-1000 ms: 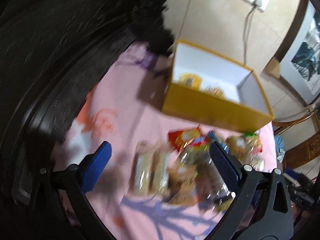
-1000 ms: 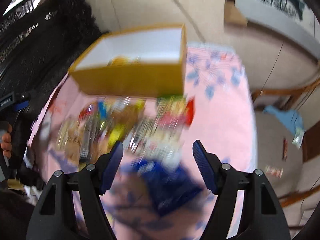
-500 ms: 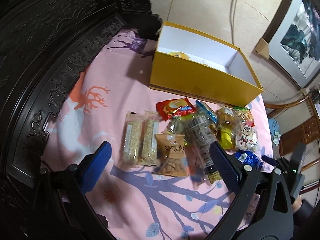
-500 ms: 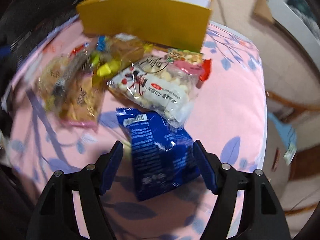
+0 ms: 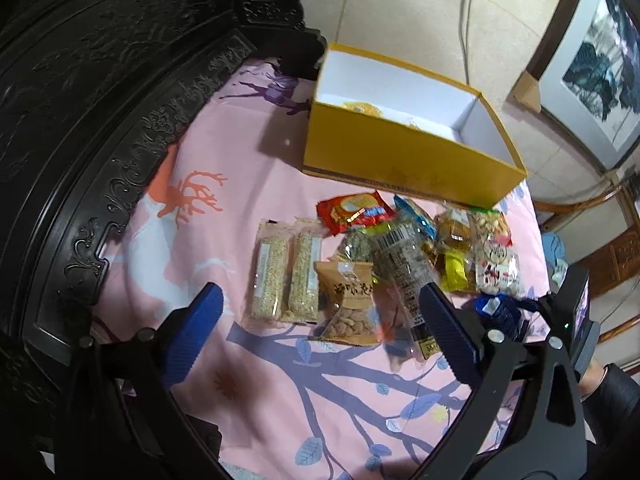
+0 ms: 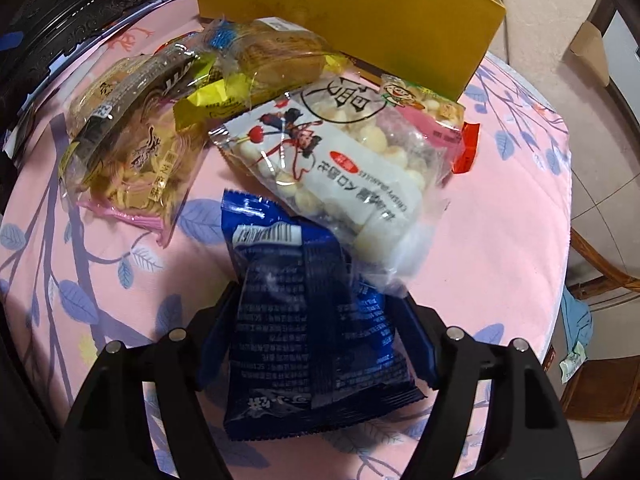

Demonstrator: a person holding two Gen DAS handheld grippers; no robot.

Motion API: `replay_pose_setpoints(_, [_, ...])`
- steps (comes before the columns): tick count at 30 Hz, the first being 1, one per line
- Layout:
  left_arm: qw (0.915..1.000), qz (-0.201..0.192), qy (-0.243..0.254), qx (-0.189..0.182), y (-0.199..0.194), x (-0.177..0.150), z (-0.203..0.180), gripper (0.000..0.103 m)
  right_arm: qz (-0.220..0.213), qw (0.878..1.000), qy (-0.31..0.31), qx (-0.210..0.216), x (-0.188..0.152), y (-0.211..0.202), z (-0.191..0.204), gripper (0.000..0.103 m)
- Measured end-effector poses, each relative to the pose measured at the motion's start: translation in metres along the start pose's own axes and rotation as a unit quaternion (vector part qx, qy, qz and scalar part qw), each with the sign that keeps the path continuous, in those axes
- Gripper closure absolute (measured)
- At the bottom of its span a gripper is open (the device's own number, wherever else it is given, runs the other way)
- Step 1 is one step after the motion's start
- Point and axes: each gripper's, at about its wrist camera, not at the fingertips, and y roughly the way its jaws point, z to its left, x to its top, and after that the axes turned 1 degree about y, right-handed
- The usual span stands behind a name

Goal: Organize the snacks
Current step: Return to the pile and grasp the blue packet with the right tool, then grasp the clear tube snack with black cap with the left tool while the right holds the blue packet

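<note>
Right tool [image 6: 316, 332]: jaws closing astride glossy blue foil snack packet [image 6: 308, 320]; risk: overlapping clear peanut bag [image 6: 344, 160] drags along. Left tool [image 5: 320, 330]: apart, empty.

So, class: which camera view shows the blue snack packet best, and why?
The right wrist view: the blue snack packet fills the foreground between the closing right gripper jaws, its printed back legible. The left wrist view shows only a small blue corner behind the left gripper's finger.

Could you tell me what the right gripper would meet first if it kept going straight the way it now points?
The blue snack packet: it already lies between the right gripper fingers, whose jaws are closing around it. Beneath it is the pink tablecloth. Whether the pads touch it yet is unclear.
</note>
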Motion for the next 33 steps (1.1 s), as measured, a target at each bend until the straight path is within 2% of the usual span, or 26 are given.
replay_pose_setpoints(4, [0.9994,0.019,0.029,0.0,0.01,-0.001,-0.017,0.003,-0.011,1.0,0.027,0.004,-0.007,-0.009,-0.001,0.051])
replay_pose_setpoints(7, [0.9978,0.038,0.053,-0.007,0.023,-0.002,-0.033,0.003,-0.017,0.998,0.051,0.017,-0.018,-0.02,0.002,0.057])
replay_pose_setpoints(13, [0.9922,0.083,0.085,-0.037,0.058,-0.005,-0.066,0.003,-0.039,0.991,0.12,0.036,-0.042,-0.051,0.006,0.059])
replay_pose_setpoints(16, [0.9904,0.11,0.072,-0.044,0.08,-0.004,-0.077,0.003,-0.055,0.983,0.168,0.047,-0.053,-0.069,0.006,0.059])
replay_pose_setpoints(21, [0.988,0.139,0.048,-0.047,0.107,-0.005,-0.088,0.003,-0.051,0.967,0.238,0.071,-0.064,-0.072,-0.002,0.058])
replay_pose_setpoints(26, [0.9852,0.159,0.027,-0.057,0.122,-0.005,-0.093,0.005,-0.055,0.966,0.243,0.067,-0.066,-0.076,0.0,0.058])
replay_pose_setpoints(27, [0.9846,0.163,0.024,-0.061,0.125,-0.005,-0.093,0.008,-0.055,0.966,0.242,0.064,-0.065,-0.076,0.0,0.058])
replay_pose_setpoints(29, [0.9819,0.175,0.019,-0.071,0.131,-0.005,-0.095,0.023,-0.053,0.965,0.247,0.064,-0.065,-0.075,-0.002,0.058])
replay_pose_setpoints(31, [0.9797,0.185,0.016,-0.074,0.138,-0.006,-0.096,0.033,-0.057,0.964,0.252,0.067,-0.065,-0.077,-0.004,0.058])
replay_pose_setpoints(33, [0.9787,0.191,0.014,-0.073,0.141,-0.007,-0.096,0.037,-0.066,0.963,0.25,0.071,-0.062,-0.08,-0.005,0.058])
